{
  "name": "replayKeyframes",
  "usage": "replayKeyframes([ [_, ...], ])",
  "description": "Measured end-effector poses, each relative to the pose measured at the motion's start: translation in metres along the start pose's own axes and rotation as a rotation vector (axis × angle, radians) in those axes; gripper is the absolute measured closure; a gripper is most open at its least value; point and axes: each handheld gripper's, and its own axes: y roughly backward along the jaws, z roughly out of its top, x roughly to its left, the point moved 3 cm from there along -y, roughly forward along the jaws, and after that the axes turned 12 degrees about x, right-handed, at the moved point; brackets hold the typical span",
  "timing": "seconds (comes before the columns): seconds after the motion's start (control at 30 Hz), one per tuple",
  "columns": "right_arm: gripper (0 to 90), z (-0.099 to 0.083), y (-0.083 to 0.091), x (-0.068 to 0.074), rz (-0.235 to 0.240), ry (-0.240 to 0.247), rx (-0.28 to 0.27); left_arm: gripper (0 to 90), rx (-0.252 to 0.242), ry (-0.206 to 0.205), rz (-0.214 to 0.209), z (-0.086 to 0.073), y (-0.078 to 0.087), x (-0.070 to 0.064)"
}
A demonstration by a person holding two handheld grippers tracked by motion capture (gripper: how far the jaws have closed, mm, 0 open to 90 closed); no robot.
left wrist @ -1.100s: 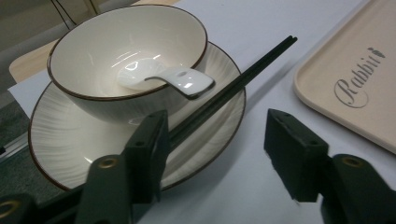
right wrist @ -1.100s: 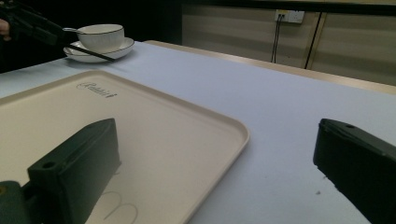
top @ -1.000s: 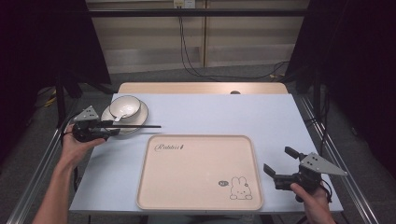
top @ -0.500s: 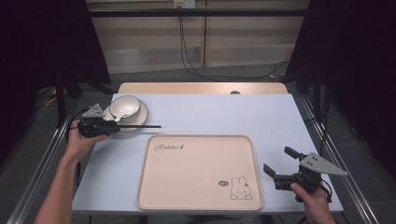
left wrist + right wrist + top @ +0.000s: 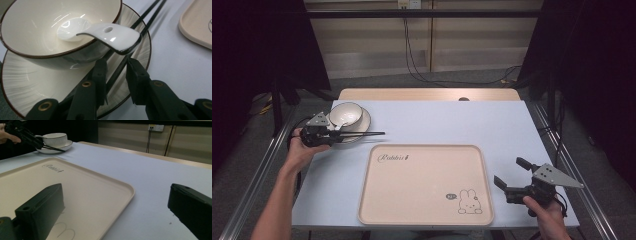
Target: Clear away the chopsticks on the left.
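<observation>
High view, starting at the left: the left gripper (image 5: 333, 133) has moved up and in toward the dishes since a second ago, when it sat lower beside the plate's near edge; now its head lies over the rim of the striped plate (image 5: 362, 123). The black chopsticks (image 5: 362, 134) lie in the same place as before, tips pointing right over the table (image 5: 437, 120). The left gripper view shows the jaws parted, one on each side of the chopsticks (image 5: 117, 72) but not yet pressed on them (a narrow gap shows on each side). Just above sits the bowl (image 5: 37, 32) on the plate, with a white spoon (image 5: 100, 32) hanging over its rim. The tray (image 5: 424, 185) at centre reads "Rabbit" in script near its top left, with a bunny drawing at its lower right. The right gripper (image 5: 507, 181) has not shifted; it hovers wide open by the tray's right edge.
</observation>
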Motion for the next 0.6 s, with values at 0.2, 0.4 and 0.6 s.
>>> replayKeyframes([
  [0.2,0.3,-0.0004,0.0003,-0.0007,0.006,-0.005,0.004,78.9,0.044,-0.023,-0.038,0.0049,-0.0021,-0.0007],
  [0.4,0.3,-0.0002,-0.0004,-0.0006,0.000,-0.006,0.003,85.0,0.048,-0.028,-0.066,0.0080,-0.0011,-0.0027],
  [0.6,0.4,-0.0004,-0.0001,-0.0014,0.010,-0.014,0.002,85.9,0.047,0.024,-0.095,0.0082,0.0042,-0.0038],
])
